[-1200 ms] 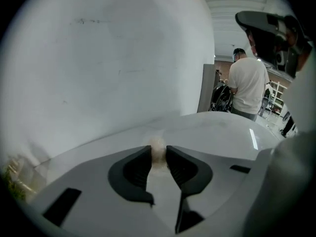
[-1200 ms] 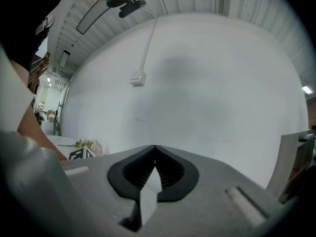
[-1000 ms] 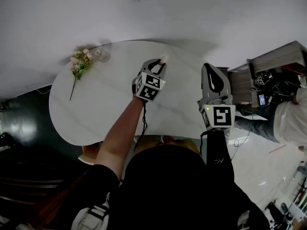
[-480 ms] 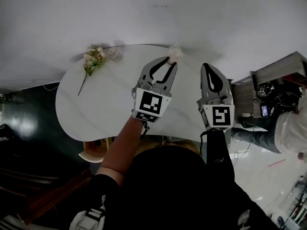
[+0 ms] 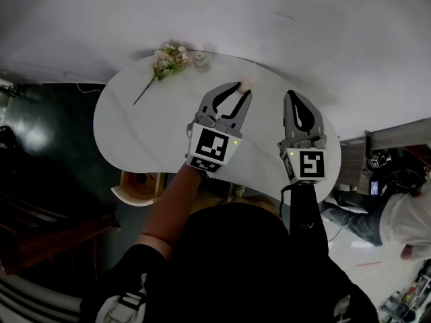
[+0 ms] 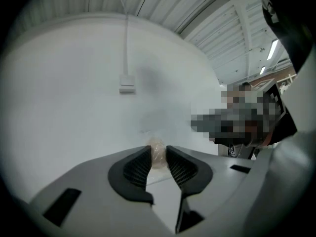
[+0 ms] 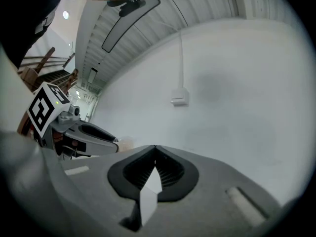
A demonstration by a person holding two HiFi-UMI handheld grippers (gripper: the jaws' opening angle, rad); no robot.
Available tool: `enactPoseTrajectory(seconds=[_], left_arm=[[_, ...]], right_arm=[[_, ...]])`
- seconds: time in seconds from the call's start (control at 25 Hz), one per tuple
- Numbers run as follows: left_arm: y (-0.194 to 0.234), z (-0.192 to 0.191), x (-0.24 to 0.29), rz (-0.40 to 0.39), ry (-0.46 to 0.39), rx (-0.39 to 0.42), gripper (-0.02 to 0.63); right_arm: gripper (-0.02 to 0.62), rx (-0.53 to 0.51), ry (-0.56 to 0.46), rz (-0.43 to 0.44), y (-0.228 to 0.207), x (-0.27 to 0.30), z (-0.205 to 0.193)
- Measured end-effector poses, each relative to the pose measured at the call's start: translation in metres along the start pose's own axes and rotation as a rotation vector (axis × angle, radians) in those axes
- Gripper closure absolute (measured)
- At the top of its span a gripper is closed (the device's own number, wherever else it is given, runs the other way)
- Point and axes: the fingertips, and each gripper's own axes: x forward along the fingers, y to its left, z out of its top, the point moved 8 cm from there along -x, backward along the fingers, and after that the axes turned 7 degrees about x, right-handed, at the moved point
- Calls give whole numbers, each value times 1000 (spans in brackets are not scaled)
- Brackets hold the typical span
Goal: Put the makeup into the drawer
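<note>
My left gripper [image 5: 240, 89] hangs above the white table [image 5: 135, 126], shut on a small pale pinkish makeup item [image 5: 248, 81] pinched at its tips. In the left gripper view the item [image 6: 157, 149] sits between the ribbed pads [image 6: 136, 168] of that gripper [image 6: 158, 154], which faces a white wall. My right gripper [image 5: 295, 98] is to its right, jaws together and empty. In the right gripper view the right gripper [image 7: 155, 151] shows its pads closed, with the left gripper [image 7: 89, 132] and the item [image 7: 126, 142] at the left.
A sprig of pale flowers [image 5: 168, 59] and a small jar [image 5: 201, 60] lie at the table's far edge. A stool [image 5: 135, 187] stands under the near edge. A grey cabinet [image 5: 397, 136] and a seated person [image 5: 397, 214] are at the right. A wall socket [image 6: 127, 88] faces me.
The left gripper has risen off the table with the makeup item and come nearer the camera. The right gripper shifted slightly. The head view has swung, so the table sits differently.
</note>
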Motion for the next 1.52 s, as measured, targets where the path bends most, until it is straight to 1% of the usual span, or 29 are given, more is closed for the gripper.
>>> enactPoseTrajectory(seconds=[0.08,0.16,0.32,0.48,0.6,0.72,0.88,1.08,1.24,1.32,1.4,1.52], left_arm=[[17,-6,-24,47,17,-5,511],[35,-14,-50,101,36,-8,511],[74,-37,-105,215,74,-18,511],[107,-57,-162,326,118,-33,511],[125,-64,-208,400,143,-44,511],[139,-73,-254,486,164,-69,511],[149,-86,-308,591,204,-85,511],[150,-113,-375,739,298,-130,511],[153,-121,-397,777,318,-139,511],[149,-137,-403,782,364,-163,511],[138,-162,-410,774,425,-218,511],[117,-204,-415,748,497,-321,511]], right_arm=[[591,30,-14,57,24,14,-1],[592,40,-46,131,53,30,6],[592,22,-10,246,111,62,-1],[592,13,-40,389,175,92,2],[592,21,-42,474,225,102,8],[591,37,-40,568,274,110,16],[592,50,-35,677,329,117,14],[591,43,-10,840,396,117,2],[592,56,10,889,423,116,-5],[591,58,20,902,432,115,-9],[591,64,35,917,441,111,-11],[592,64,56,933,449,108,-15]])
